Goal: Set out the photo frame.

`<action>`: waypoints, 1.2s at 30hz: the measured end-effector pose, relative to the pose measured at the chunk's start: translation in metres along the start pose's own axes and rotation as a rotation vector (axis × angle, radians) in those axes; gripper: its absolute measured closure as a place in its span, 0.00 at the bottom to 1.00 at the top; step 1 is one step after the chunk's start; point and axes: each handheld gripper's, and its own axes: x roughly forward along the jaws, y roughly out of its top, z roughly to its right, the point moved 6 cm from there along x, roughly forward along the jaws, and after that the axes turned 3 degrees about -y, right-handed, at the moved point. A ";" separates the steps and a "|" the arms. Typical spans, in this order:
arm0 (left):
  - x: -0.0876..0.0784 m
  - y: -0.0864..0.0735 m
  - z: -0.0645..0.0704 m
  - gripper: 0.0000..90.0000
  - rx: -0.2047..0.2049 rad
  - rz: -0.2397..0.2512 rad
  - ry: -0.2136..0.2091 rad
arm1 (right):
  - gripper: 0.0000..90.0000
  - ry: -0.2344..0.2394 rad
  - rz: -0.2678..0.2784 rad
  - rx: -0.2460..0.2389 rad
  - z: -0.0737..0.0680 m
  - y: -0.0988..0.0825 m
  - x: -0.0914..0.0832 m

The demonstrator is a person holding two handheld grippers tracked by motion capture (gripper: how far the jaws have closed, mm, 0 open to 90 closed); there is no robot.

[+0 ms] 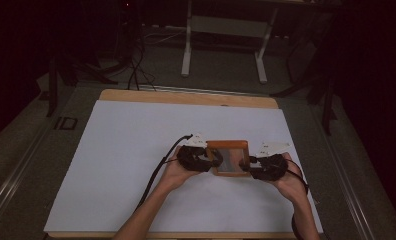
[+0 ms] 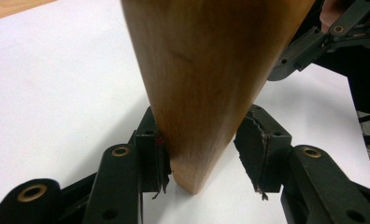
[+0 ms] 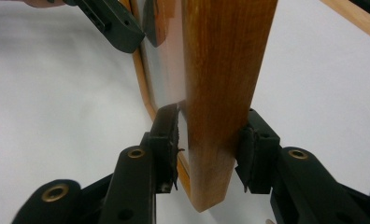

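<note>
Seen from above, the person's two hands come in from the near edge, each holding a black two-jaw gripper. The left gripper [image 2: 199, 154] straddles one side edge of a square wooden frame with a glassy panel [image 1: 229, 158]; its left pad touches the wood while the right pad stands just off it, so the grip is loose. The right gripper [image 3: 211, 151] is clenched on the opposite edge. Beyond and beneath lies the white sheet covering the wooden table [image 1: 136, 140].
</note>
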 end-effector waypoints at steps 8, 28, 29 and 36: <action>-0.024 -0.002 -0.005 0.62 -0.032 0.031 0.022 | 0.69 0.060 0.045 0.042 -0.007 0.010 0.013; -0.072 -0.019 -0.024 0.61 -0.123 0.050 0.128 | 0.67 0.162 0.085 0.125 -0.025 0.042 0.059; -0.072 -0.019 -0.025 0.61 -0.130 0.051 0.131 | 0.67 0.170 0.085 0.135 -0.026 0.043 0.062; -0.081 -0.029 -0.033 0.60 -0.179 0.058 0.150 | 0.67 0.226 0.085 0.191 -0.030 0.044 0.079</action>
